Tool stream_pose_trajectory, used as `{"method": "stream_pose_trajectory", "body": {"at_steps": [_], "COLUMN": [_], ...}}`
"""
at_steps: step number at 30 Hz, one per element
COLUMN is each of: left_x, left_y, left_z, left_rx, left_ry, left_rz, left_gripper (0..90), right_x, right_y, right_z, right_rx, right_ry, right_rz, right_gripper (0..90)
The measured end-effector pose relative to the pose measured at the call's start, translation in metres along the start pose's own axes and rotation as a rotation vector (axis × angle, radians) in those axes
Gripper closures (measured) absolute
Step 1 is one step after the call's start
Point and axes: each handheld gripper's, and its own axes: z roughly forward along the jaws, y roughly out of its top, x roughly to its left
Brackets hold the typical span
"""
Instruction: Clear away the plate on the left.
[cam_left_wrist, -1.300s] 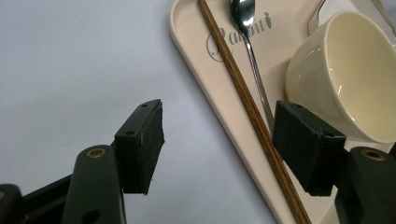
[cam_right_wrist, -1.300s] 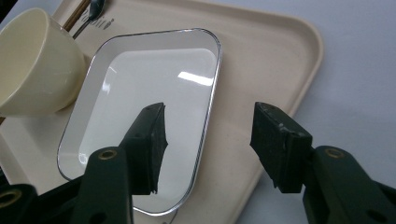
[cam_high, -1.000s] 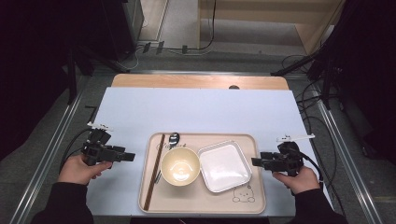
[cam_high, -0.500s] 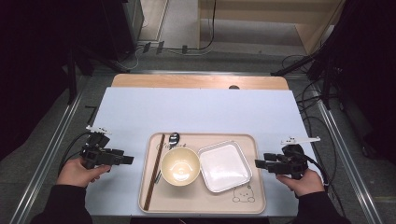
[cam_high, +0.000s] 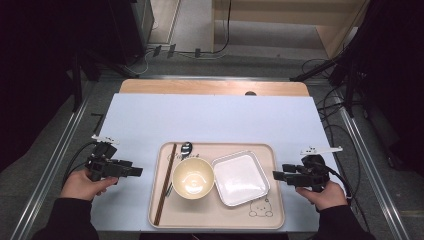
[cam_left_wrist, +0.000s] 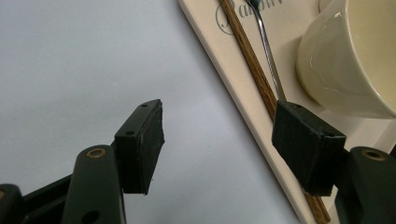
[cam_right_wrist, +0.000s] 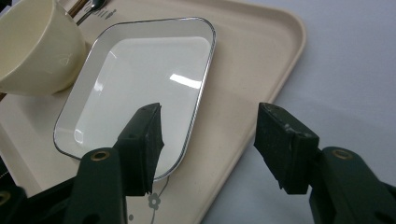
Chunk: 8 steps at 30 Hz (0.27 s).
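Note:
A beige tray (cam_high: 210, 218) lies at the table's near edge. On it are a cream bowl (cam_high: 193, 177), a white square plate (cam_high: 240, 179), brown chopsticks (cam_high: 164, 186) and a metal spoon (cam_high: 185, 148). My left gripper (cam_high: 137, 172) is held level just left of the tray, open and empty. In the left gripper view its jaws frame the tray's edge (cam_left_wrist: 219, 56), the chopsticks (cam_left_wrist: 250, 60), the spoon handle (cam_left_wrist: 268, 60) and the bowl (cam_left_wrist: 350, 56). My right gripper (cam_high: 276, 176) hovers at the tray's right rim, open and empty. In the right gripper view it faces the plate (cam_right_wrist: 140, 70), the bowl (cam_right_wrist: 32, 46) and the tray's corner (cam_right_wrist: 247, 70).
A pale blue mat (cam_high: 215, 120) covers the table, with bare room behind the tray. A wooden strip (cam_high: 210, 87) runs along the far edge. Metal rails (cam_high: 55, 160) flank both sides, and cables (cam_high: 335, 110) lie on the floor at the right.

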Motion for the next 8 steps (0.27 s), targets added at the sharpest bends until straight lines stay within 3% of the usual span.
{"method": "stream_pose_trajectory", "body": {"at_steps": [8], "left_x": [0.0001], "left_y": [0.0004], "left_z": [0.0009], "left_rx": [0.003], "left_ry": [-0.002], "left_rz": [-0.002], "left_gripper": [34.6], "right_x": [-0.0007], "right_y": [0.0], "right_z": [-0.0004], "right_rx": [-0.007], "right_ry": [0.0], "right_rz": [0.002], "right_gripper": [40.8]}}
